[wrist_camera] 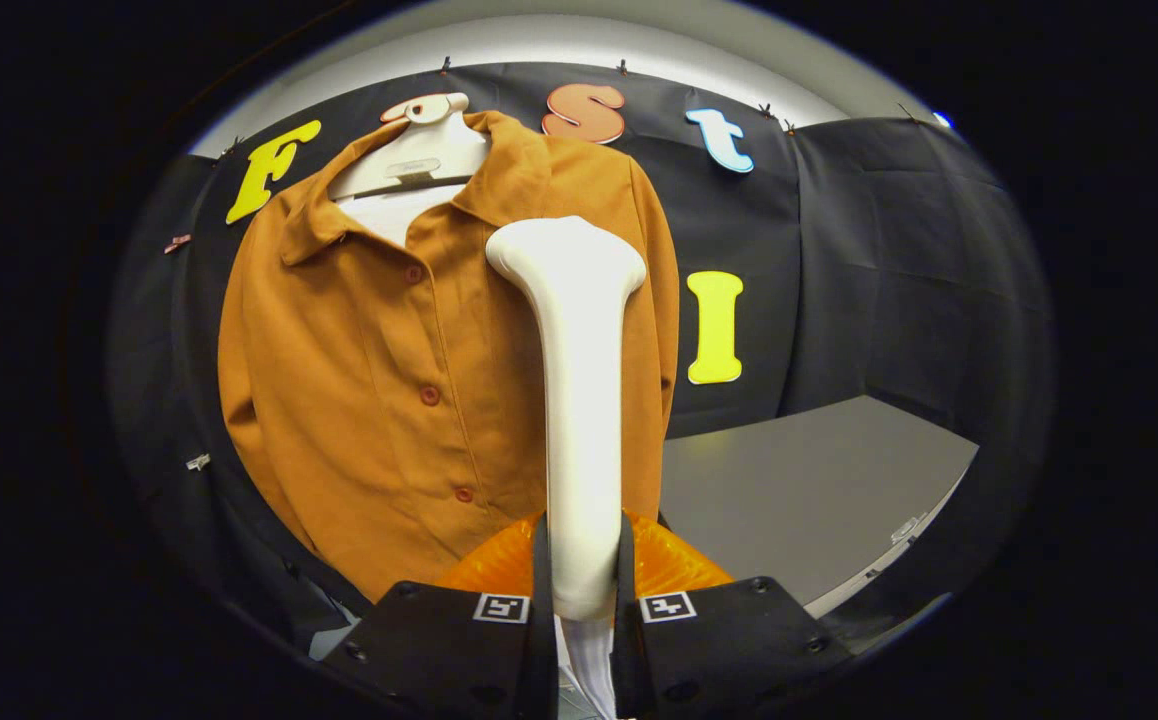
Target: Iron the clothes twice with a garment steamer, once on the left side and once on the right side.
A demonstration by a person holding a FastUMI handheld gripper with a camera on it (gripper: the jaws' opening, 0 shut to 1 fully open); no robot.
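Note:
A rust-orange button-up shirt (pixel 379 360) hangs on a white hanger (pixel 419 150) against the booth wall, its front facing me. My gripper (pixel 582 580) is shut on the handle of a white garment steamer (pixel 579 400), which stands up between the fingers. The steamer's wide head (pixel 564 255) lies over the shirt's upper right panel, right of the button row and below the collar; whether it touches the cloth I cannot tell. An orange translucent part (pixel 669 560) of the steamer sits just behind the fingers.
A grey tabletop (pixel 799 490) stretches to the right of the shirt, with its edge running toward me on the right. Black cloth walls close the booth behind and on both sides.

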